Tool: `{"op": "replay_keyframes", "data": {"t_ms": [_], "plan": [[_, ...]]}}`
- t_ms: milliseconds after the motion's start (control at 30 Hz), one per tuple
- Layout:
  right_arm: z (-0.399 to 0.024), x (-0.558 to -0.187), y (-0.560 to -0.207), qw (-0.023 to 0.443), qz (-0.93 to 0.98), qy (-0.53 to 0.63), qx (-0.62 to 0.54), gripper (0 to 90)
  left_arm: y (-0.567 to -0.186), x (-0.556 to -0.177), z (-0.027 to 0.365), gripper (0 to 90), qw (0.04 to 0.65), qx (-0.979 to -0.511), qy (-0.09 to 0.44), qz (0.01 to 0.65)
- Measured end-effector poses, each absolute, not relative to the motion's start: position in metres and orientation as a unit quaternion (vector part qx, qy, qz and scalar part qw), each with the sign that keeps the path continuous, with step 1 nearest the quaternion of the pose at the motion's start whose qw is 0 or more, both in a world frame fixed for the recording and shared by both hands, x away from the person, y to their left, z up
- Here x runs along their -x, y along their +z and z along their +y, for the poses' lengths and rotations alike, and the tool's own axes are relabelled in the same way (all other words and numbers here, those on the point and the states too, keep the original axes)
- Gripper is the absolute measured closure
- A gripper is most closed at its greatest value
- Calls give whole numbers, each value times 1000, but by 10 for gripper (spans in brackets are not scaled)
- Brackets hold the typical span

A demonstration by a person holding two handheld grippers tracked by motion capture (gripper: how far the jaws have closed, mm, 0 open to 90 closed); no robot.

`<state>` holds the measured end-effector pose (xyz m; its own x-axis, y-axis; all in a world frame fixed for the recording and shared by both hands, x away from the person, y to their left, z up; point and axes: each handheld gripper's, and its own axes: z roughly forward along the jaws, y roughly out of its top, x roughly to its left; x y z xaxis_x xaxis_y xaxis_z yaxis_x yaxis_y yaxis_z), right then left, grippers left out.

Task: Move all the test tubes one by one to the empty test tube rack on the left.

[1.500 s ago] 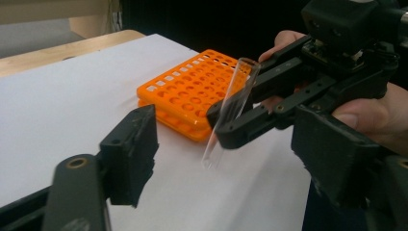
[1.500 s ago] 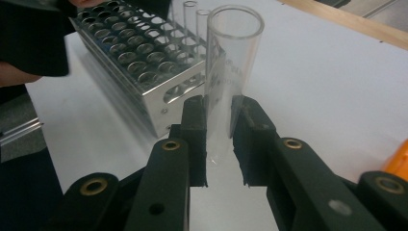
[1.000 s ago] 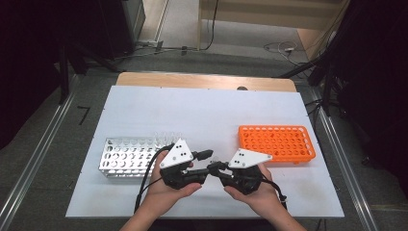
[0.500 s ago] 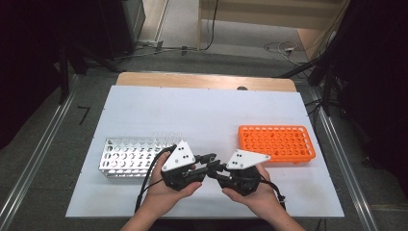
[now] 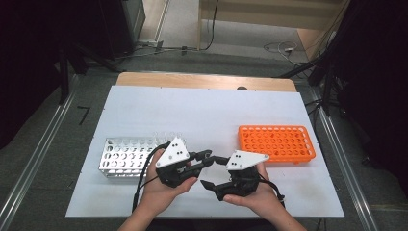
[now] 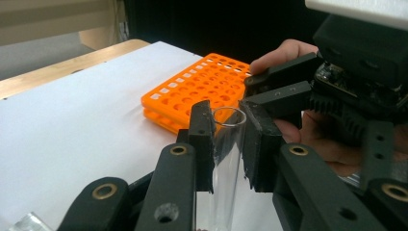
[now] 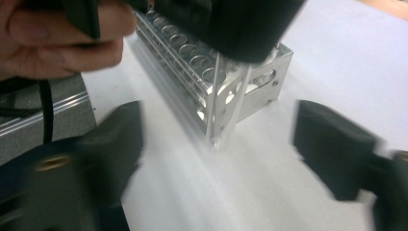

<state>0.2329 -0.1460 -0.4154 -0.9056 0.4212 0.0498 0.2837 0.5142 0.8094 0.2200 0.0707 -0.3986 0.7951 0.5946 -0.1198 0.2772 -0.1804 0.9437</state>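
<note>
Clamping a clear glass tube point(image 6: 225, 159) above the white surface point(image 5: 202, 115), the left gripper point(image 5: 206, 158) faces the right gripper point(image 5: 214, 172), whose jaws have just sprung apart, empty. A metal rack point(image 5: 126, 158) and an orange rack point(image 5: 276, 143) flank them.

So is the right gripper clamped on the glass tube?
No: the right gripper has its fingers spread wide, well clear of the glass tube, which the left gripper holds.

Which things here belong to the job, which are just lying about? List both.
In the job: clear test tube, clamped in the left gripper; right gripper, jaws just opened off the tube; orange rack; metal rack.
Lying about: cables on the floor.
</note>
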Motion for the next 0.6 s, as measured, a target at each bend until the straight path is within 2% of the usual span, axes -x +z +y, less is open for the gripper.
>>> {"op": "replay_keyframes", "data": {"t_ms": [100,133,233,600], "plan": [[-148,-235,-417,71,864,454,-206,7,-397,-221,77,749,573,-751,144,295],[-150,-236,-417,67,864,455,-203,0,-396,-221,79,750,572,-751,145,296],[-156,-241,-417,60,856,466,-214,0,-394,-222,87,749,572,-747,152,302],[-183,-255,-419,81,846,466,-246,0,-389,-233,123,749,577,-725,170,336]]}}
